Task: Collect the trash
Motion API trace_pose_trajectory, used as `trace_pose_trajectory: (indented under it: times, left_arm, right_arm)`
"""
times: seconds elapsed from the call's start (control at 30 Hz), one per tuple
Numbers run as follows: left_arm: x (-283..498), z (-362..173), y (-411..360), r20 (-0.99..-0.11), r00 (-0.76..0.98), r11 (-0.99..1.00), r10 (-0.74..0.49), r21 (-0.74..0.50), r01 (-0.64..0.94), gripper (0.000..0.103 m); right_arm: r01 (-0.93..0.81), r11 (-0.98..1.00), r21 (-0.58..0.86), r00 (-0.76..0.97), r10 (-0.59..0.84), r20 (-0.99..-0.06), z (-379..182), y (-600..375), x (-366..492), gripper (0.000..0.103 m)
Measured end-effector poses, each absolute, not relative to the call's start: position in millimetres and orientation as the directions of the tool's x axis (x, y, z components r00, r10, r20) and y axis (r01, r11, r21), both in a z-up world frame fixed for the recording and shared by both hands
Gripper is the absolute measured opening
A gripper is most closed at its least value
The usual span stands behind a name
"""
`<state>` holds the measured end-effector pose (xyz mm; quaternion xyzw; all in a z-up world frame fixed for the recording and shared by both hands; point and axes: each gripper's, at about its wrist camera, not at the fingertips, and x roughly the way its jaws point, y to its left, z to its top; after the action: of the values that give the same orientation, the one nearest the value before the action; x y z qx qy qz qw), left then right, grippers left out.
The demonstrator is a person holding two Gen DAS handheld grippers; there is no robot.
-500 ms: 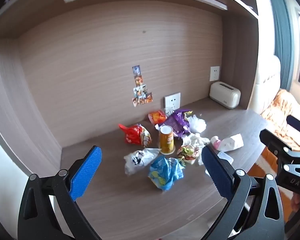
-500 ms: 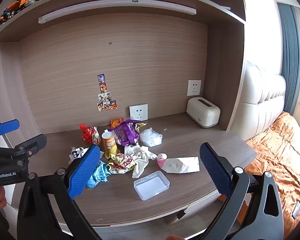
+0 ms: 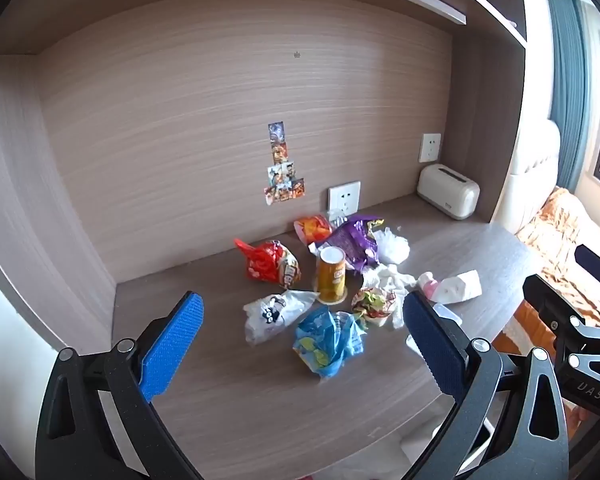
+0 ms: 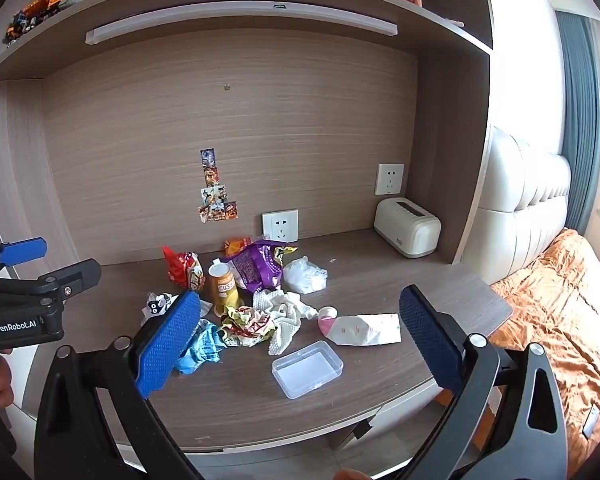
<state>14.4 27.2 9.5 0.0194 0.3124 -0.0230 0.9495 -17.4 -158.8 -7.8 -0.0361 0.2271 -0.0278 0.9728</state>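
Both grippers hang above the near edge of the worktop [image 4: 452, 292], each with its fingers spread wide and nothing between them.

From the left wrist view, the left gripper [image 3: 300, 332] frames part of the trash heap: the blue wrapper [image 3: 326, 340] lies between the fingers, nearest to them, with the white printed bag [image 3: 272, 312] just beside it toward the left finger. Beyond these stand the upright yellow can [image 3: 331, 276] and the red snack bag [image 3: 270, 264], then the purple bag [image 3: 352, 240] and the orange packet [image 3: 312, 228] close to the back wall. The crumpled colourful wrapper [image 3: 374, 304] sits just inside the right finger.

From the right wrist view, the right gripper [image 4: 300, 328] has the clear plastic box [image 4: 307, 368] between its fingers, nearest to them and apart from the heap. The white cloth [image 4: 284, 316] lies just beyond the box, and the white pouch with a pink cap [image 4: 360, 328] lies close to the right finger. The clear plastic bag [image 4: 304, 274] lies farther off. The left finger overlaps the blue wrapper in this view. The toaster [image 4: 406, 232] stands well beyond the right finger, at the back corner.
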Motion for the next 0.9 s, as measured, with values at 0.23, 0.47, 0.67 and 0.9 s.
trace_pose_trajectory:
  times: [0.23, 0.47, 0.67, 0.9]
  left_arm:
    - [5, 8, 15, -0.583, 0.813, 0.997, -0.013, 0.057, 0.057, 0.098]
    - [3, 7, 16, -0.588, 0.809, 0.997, -0.017, 0.051, 0.058, 0.098]
    - [3, 5, 16, -0.593, 0.805, 0.998, -0.021, 0.041, 0.056, 0.098]
    - [4, 3, 16, -0.593, 0.805, 0.997, -0.022, 0.049, 0.063, 0.098]
  right_arm:
    - [0.035, 0.992, -0.122, 0.892, -0.086, -0.443, -8, -151, -17, 0.099]
    - [0.032, 0.993, -0.118, 0.887, -0.082, -0.455, -7, -151, -15, 0.099]
    - [0.036, 0.992, -0.119, 0.887, -0.087, -0.453, -9, -149, -15, 0.099]
    - [0.033, 0.993, -0.111, 0.886, -0.08, -0.457, -9, -148, -12, 0.099]
